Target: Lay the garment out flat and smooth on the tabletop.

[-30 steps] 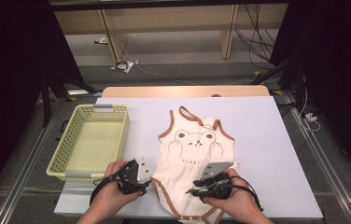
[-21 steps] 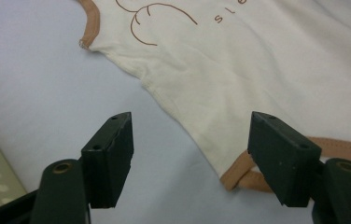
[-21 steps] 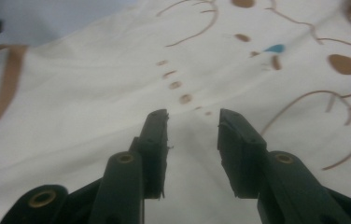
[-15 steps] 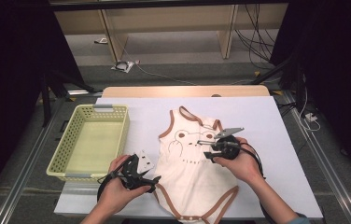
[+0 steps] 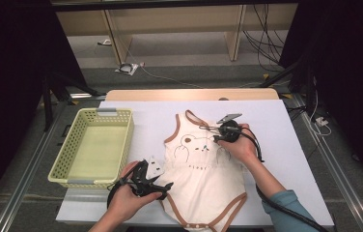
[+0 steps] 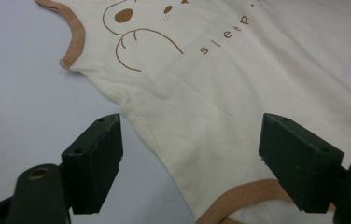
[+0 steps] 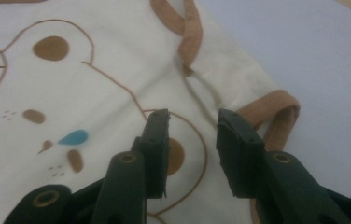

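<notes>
Risks first, near end. Left tongs (image 5: pixel 166 185) sit at the lower side edge of the bodysuit (image 5: pixel 203 179), jaws spread wide over the side seam with nothing pinched; the cloth lies flat between them in the left gripper view (image 6: pixel 187 140). If they close from this angle they may only skim the top and slip off the edge, or catch both layers and drag the whole garment toward the person, rucking it.

Farther off, right tongs (image 5: pixel 202 127) hover at the upper right, by the bear's ear and the brown armhole trim (image 7: pixel 276 109). Their jaws have just been closing and stand at a narrow gap, empty, with cloth below them. Whether the tips touch it I cannot tell. A bite here could snag just the trim loop and stretch it, or miss.

Bodysuit lies face up on the worktop (image 5: pixel 290 145), spanning both tongs. Basket (image 5: pixel 121 140) sits empty beyond the left tongs, well apart from the garment.
</notes>
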The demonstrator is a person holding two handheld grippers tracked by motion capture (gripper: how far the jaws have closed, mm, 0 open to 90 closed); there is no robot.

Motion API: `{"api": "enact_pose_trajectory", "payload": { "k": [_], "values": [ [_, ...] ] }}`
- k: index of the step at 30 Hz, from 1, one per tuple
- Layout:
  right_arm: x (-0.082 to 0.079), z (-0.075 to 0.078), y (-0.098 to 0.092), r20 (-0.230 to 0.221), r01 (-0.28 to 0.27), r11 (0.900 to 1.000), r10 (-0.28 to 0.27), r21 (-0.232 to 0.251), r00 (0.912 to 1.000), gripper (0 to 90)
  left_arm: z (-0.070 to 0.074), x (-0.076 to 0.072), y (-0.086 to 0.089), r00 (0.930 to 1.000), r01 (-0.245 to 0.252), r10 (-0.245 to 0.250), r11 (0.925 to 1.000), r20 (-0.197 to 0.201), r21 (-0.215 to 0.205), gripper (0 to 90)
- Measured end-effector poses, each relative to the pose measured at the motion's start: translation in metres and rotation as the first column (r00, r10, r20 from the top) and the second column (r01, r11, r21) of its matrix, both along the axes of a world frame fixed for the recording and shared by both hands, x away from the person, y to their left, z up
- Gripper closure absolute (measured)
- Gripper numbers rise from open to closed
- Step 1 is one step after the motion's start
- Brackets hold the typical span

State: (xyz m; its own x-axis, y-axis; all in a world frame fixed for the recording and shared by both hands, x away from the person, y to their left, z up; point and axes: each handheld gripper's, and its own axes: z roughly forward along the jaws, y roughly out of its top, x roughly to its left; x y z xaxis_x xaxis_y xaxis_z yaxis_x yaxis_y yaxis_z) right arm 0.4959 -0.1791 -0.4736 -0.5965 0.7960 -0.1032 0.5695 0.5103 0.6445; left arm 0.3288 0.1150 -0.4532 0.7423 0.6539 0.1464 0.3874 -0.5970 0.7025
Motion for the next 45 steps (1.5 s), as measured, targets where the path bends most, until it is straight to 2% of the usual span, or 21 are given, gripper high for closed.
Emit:
{"api": "enact_pose_trajectory", "payload": {
  "k": [2, 6, 14, 18, 20, 23, 25, 31, 38, 45],
  "values": [
    [0.008, -0.004, -0.002, 0.012, 0.013, 1.0, -0.013, -0.019, 0.9998, 66.3, -0.001, 0.0, -0.001, 1.0, 0.0, 0.0, 1.0, 0.0, -0.004, 22.2],
    [0.017, -0.006, -0.005, 0.026, 0.046, 0.999, -0.045, -0.027, 0.9986, 70.2, -0.003, 0.0, -0.002, 1.0, 0.002, -0.002, 1.0, -0.002, -0.002, 22.4],
    [0.023, -0.008, -0.004, 0.022, 0.021, 0.999, -0.02, -0.037, 0.9996, 78.5, -0.003, -0.001, -0.003, 1.0, 0.009, -0.009, 1.0, -0.003, -0.001, 22.4],
    [0.023, -0.007, -0.002, 0.018, 0.025, 0.999, -0.025, -0.04, 0.9995, 76.2, -0.003, -0.001, -0.003, 0.9999, 0.01, -0.01, 0.9999, -0.002, -0.002, 22.4],
    [0.022, -0.007, -0.001, 0.029, 0.008, 0.999, -0.007, -0.042, 0.9995, 72.6, -0.003, -0.001, -0.003, 1.0, 0.009, -0.009, 0.9999, -0.001, -0.004, 22.5],
    [0.023, -0.007, 0.002, 0.027, 0.001, 0.999, 0.001, -0.051, 0.9996, 73.2, -0.003, -0.001, -0.003, 1.0, 0.009, -0.009, 1.0, -0.001, -0.003, 22.6],
    [0.025, -0.007, 0.002, 0.033, 0.007, 0.998, -0.005, -0.058, 0.9995, 77.3, -0.003, -0.001, -0.003, 1.0, 0.009, -0.009, 1.0, -0.002, -0.002, 22.6],
    [0.027, -0.003, 0.0, 0.017, 0.025, 0.999, -0.024, -0.038, 0.9996, 86.2, -0.003, -0.001, -0.003, 0.9999, 0.012, -0.012, 0.9999, -0.002, -0.003, 22.6],
    [0.03, 0.004, -0.001, 0.014, 0.038, 0.999, -0.037, -0.019, 0.9992, 86.8, -0.003, -0.002, -0.003, 0.9999, 0.012, -0.012, 0.9999, 0.001, -0.003, 22.7],
    [0.039, 0.02, -0.007, 0.069, 0.096, 0.995, -0.097, 0.029, 0.9928, 86.8, -0.003, -0.002, -0.003, 0.9999, 0.016, -0.016, 0.9999, 0.0, 0.004, 22.8]
  ]
}}
